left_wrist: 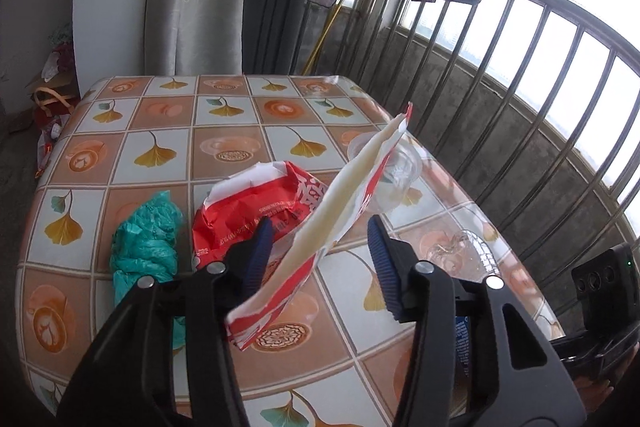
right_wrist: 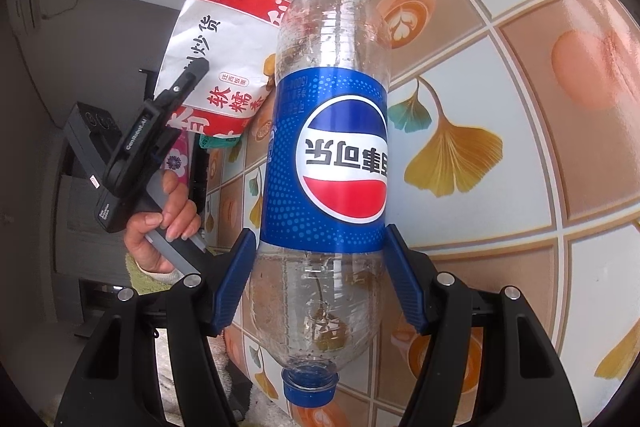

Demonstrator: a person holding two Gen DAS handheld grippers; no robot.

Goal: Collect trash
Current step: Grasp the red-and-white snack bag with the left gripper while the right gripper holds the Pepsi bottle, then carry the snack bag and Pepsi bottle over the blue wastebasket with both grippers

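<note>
Trash in both tools: right gripper (right_wrist: 320, 279) clamps the clear blue-labelled plastic bottle (right_wrist: 326, 155) above the tiled table (right_wrist: 520, 75), while left gripper's (left_wrist: 320, 259) half-closed jaws straddle an unpinched red-and-white paper snack bag (left_wrist: 320, 227), which may drop.

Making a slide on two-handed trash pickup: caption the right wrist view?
Right gripper clamps an empty cola bottle cap-down above the tiled tabletop; left gripper lifts a red-and-white wrapper.

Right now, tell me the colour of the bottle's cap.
Blue, matching the label; the bottle cap shows best in the right wrist view, nearest the camera.
</note>
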